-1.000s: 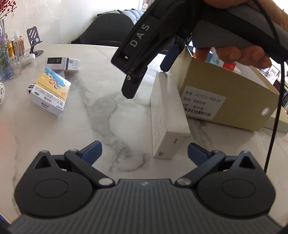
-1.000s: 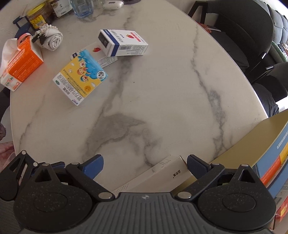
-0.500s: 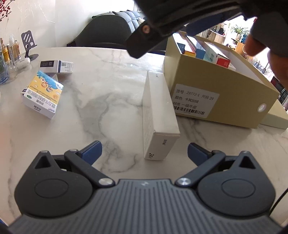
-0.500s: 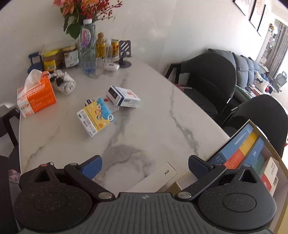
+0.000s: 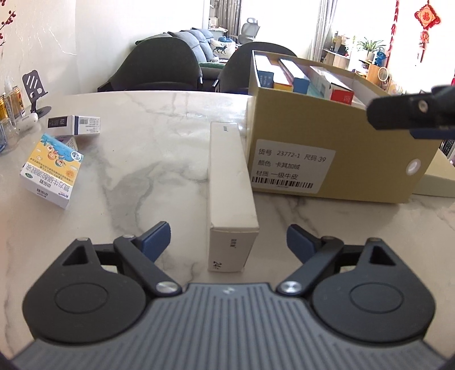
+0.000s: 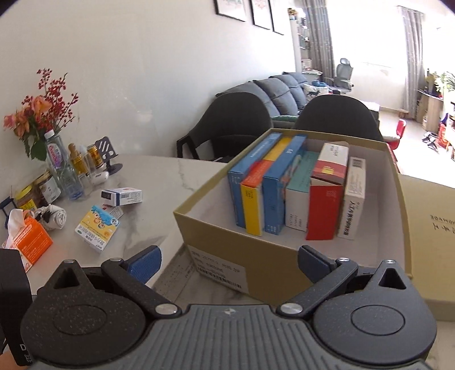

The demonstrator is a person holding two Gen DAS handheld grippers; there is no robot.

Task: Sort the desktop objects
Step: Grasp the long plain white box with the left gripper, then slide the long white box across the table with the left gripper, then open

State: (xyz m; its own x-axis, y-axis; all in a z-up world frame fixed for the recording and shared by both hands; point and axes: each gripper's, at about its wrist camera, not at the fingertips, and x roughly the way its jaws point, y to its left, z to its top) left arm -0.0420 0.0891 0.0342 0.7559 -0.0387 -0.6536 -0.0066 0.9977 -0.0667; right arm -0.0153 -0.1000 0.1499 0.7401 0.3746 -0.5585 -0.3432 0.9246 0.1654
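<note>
Grippers over marble table (image 5: 159,119), long white carton (image 5: 231,196) lying between left gripper's (image 5: 227,236) closing jaws, pads not yet touching it.
Right gripper (image 6: 227,260) spread wide, empty, above the cardboard box's (image 6: 256,250) near wall; upright cartons (image 6: 295,190) ahead inside. Yellow cartoon box (image 5: 52,170) lies far left of the left gripper.

Two dark upholstered chairs (image 6: 227,122) behind the white marble bench (image 5: 159,119). Grey sofa (image 6: 281,88) further back, black-framed pictures (image 6: 250,11) on the white wall, grey curtains (image 6: 321,37) beside the bright window.
</note>
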